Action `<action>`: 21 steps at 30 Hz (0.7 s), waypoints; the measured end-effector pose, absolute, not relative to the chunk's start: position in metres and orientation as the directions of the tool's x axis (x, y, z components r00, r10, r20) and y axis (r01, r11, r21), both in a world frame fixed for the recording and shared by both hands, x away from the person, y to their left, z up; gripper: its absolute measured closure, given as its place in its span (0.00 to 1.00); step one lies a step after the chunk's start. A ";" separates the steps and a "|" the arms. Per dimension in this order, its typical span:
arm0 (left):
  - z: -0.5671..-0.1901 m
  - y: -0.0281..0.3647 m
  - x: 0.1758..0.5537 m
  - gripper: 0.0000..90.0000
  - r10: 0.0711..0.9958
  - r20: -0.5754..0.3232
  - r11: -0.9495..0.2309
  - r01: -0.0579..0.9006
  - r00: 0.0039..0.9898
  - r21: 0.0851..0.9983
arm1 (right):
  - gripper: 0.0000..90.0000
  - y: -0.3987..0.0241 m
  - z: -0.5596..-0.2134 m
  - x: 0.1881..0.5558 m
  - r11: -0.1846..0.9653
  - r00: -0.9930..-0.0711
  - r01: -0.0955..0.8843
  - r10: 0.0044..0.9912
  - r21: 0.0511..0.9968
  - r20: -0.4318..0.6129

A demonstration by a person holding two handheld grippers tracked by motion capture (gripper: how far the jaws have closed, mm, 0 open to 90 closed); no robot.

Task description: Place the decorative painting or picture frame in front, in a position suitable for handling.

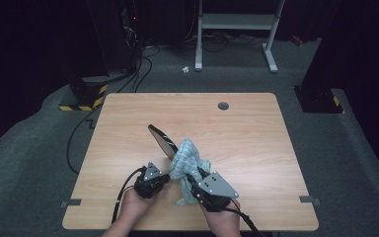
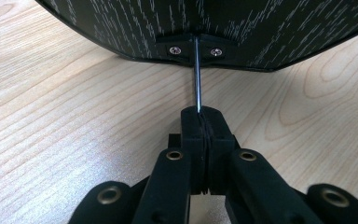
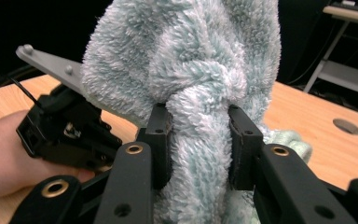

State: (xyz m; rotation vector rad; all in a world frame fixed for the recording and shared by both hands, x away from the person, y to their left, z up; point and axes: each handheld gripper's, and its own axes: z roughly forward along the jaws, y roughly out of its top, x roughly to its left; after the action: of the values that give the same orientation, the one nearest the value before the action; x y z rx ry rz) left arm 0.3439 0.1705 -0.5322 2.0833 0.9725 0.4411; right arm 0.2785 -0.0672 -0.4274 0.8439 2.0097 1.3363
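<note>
- Left tongs (image 2: 200, 126): jaws pressed together on a thin metal pin (image 2: 197, 74) that runs up into a small screwed bracket on the edge of a dark panel (image 2: 214, 28); in the high view the left tongs (image 1: 164, 176) sit at the panel's near end, propping it up tilted.
- Right tongs (image 3: 199, 135): clamped on a bunched roll of towel (image 3: 191, 70), pads squeezing it from both sides; in the high view the right tongs (image 1: 196, 178) hold the towel (image 1: 190, 163) up against the panel (image 1: 163, 140).
- Step in hand, as I read it: wiping the panel's face with the towel while the other hand steadies it by the pin.
- Next move likely calls for sliding the towel along the face with light pressure, keeping the pin grip firm so the panel doesn't swing or drop.
- Towel: pale teal-and-white, fluffy, thick pile, soft, knotted-looking twist; one end trails down to the desk.
- Panel: flat, thin, rounded corners, dark back with fine whitish streak pattern, brownish glossy face; stands around the middle of the desk, towards the near side.
- Pin: slim, shiny, rigid.
- Desk (image 1: 237, 128): light wood-grain laminate, smooth, rounded corners, grey grommet (image 1: 223, 105) near the far edge.
</note>
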 end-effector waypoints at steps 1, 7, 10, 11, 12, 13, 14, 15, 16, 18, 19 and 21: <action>-0.532 0.171 0.344 0.98 0.761 -0.012 -0.406 0.491 0.648 0.771 | 0.74 -0.069 -0.428 0.278 0.299 -0.634 0.191 0.765 0.935 -0.115; -0.532 0.170 0.344 0.98 0.763 -0.014 -0.402 0.492 0.646 0.772 | 0.74 -0.070 -0.419 0.276 0.275 -0.633 0.167 0.766 0.947 -0.110; -0.532 0.171 0.344 0.98 0.763 -0.019 -0.400 0.495 0.647 0.771 | 0.74 -0.065 -0.404 0.278 0.254 -0.641 0.141 0.760 0.957 -0.107; -0.532 0.171 0.344 0.98 0.763 -0.018 -0.400 0.494 0.647 0.772 | 0.74 -0.063 -0.399 0.279 0.251 -0.644 0.133 0.757 0.959 -0.109; -0.532 0.171 0.344 0.98 0.763 -0.019 -0.401 0.495 0.647 0.771 | 0.74 -0.060 -0.391 0.281 0.244 -0.648 0.120 0.754 0.962 -0.111; -0.532 0.171 0.344 0.98 0.762 -0.020 -0.400 0.495 0.647 0.771 | 0.74 -0.058 -0.386 0.282 0.242 -0.650 0.112 0.751 0.964 -0.113; -0.532 0.171 0.344 0.98 0.762 -0.019 -0.401 0.495 0.647 0.771 | 0.74 -0.054 -0.378 0.284 0.234 -0.655 0.105 0.748 0.966 -0.110; -0.532 0.170 0.344 0.98 0.763 -0.019 -0.400 0.495 0.646 0.771 | 0.74 -0.051 -0.373 0.286 0.230 -0.657 0.099 0.746 0.968 -0.110; -0.532 0.170 0.344 0.98 0.763 -0.017 -0.402 0.493 0.647 0.771 | 0.74 -0.048 -0.367 0.288 0.228 -0.659 0.090 0.743 0.970 -0.113; -0.532 0.170 0.344 0.98 0.761 -0.014 -0.406 0.493 0.648 0.770 | 0.74 -0.041 -0.355 0.293 0.226 -0.661 0.079 0.741 0.971 -0.119; -0.532 0.170 0.344 0.98 0.761 -0.013 -0.406 0.492 0.648 0.770 | 0.74 -0.037 -0.350 0.295 0.225 -0.663 0.074 0.739 0.972 -0.121; -0.532 0.170 0.343 0.98 0.760 -0.010 -0.409 0.491 0.650 0.769 | 0.74 -0.028 -0.340 0.302 0.231 -0.664 0.074 0.737 0.970 -0.125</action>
State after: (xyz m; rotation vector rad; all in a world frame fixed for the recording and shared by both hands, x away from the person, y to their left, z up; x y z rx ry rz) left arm 0.3435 0.1703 -0.5318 2.0898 0.9692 0.4420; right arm 0.3024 -0.0278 -0.3400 0.7420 1.9252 1.4698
